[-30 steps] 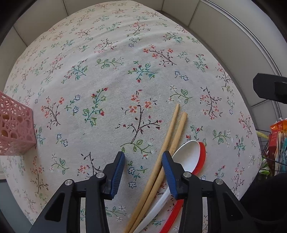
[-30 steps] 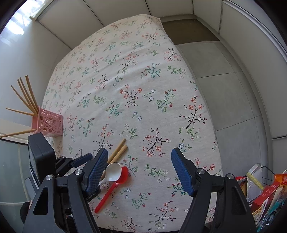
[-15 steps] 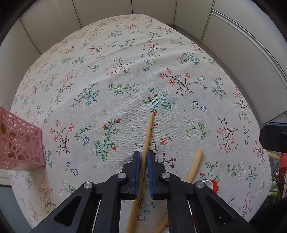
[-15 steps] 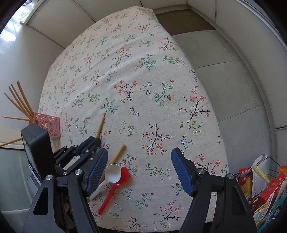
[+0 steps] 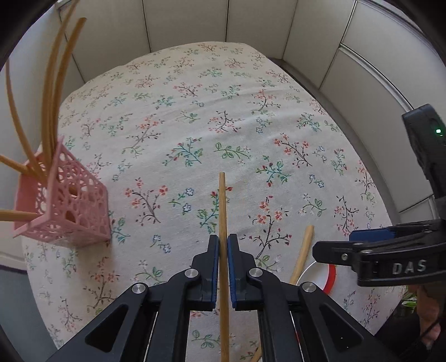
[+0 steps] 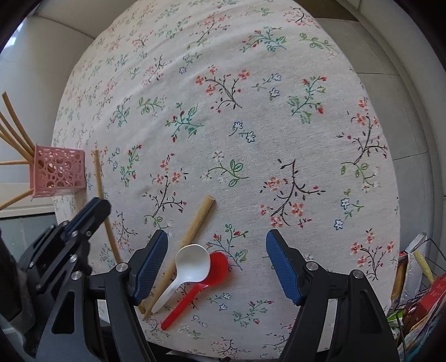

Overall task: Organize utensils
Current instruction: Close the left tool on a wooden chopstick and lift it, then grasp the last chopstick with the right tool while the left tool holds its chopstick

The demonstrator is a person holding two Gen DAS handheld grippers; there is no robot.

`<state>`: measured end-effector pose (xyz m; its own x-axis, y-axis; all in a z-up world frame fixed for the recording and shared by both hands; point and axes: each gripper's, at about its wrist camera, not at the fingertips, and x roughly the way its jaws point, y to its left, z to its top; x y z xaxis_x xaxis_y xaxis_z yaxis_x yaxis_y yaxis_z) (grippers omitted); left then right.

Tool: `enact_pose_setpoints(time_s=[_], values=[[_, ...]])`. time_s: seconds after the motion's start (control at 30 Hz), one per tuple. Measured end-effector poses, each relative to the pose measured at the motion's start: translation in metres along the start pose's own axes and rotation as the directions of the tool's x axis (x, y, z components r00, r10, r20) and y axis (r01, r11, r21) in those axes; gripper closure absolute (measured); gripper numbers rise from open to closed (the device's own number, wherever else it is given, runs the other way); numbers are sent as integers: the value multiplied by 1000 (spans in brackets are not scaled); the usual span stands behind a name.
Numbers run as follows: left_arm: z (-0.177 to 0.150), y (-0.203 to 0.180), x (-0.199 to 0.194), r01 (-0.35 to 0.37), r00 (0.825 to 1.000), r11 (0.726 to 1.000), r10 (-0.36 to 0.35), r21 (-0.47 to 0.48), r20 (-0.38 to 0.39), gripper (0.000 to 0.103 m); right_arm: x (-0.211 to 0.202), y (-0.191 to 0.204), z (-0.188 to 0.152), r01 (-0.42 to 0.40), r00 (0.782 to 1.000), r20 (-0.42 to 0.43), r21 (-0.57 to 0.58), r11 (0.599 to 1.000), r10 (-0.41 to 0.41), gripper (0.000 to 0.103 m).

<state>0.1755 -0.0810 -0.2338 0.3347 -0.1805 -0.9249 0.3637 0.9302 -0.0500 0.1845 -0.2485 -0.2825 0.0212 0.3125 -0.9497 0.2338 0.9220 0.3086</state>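
Note:
My left gripper (image 5: 223, 245) is shut on a wooden chopstick (image 5: 222, 200) and holds it above the floral tablecloth, pointing forward. It shows in the right wrist view too (image 6: 100, 178), beside the left gripper (image 6: 92, 208). A pink lattice holder (image 5: 67, 203) with several chopsticks stands at the left, also seen in the right wrist view (image 6: 57, 171). My right gripper (image 6: 217, 245) is open above a white spoon (image 6: 189, 264), a red spoon (image 6: 209, 274) and a second chopstick (image 6: 192, 231) lying on the cloth.
The round table's floral cloth (image 6: 251, 111) fills most of both views. Packaged goods in a wire basket (image 6: 418, 292) sit at the right below the table edge. White wall panels (image 5: 195, 22) stand behind the table.
The left gripper has lifted the chopstick and swung toward the pink holder, which is now nearer at the left. The right gripper has moved down closer to the spoons, still open.

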Motion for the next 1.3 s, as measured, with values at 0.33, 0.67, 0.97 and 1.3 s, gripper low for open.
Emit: enact_pose_setpoints(time_s=[0.33, 0.67, 0.97, 1.3], values=[[-20, 30, -30, -31, 999, 1000, 32, -2, 41, 97, 20, 31, 4, 80, 996, 28, -29, 996, -80, 48], [-32, 45, -39, -38, 998, 999, 39, -14, 47, 97, 35, 72, 5, 144, 987, 80, -49, 988, -140, 85], [-38, 61, -51, -36, 997, 998, 39, -46, 67, 97, 44, 95, 12, 74, 993, 93, -57, 996, -69, 95], [-41, 67, -85, 0, 988, 998, 9, -61, 153, 97, -5, 105, 0, -26, 977, 209, -113, 993, 49, 95]])
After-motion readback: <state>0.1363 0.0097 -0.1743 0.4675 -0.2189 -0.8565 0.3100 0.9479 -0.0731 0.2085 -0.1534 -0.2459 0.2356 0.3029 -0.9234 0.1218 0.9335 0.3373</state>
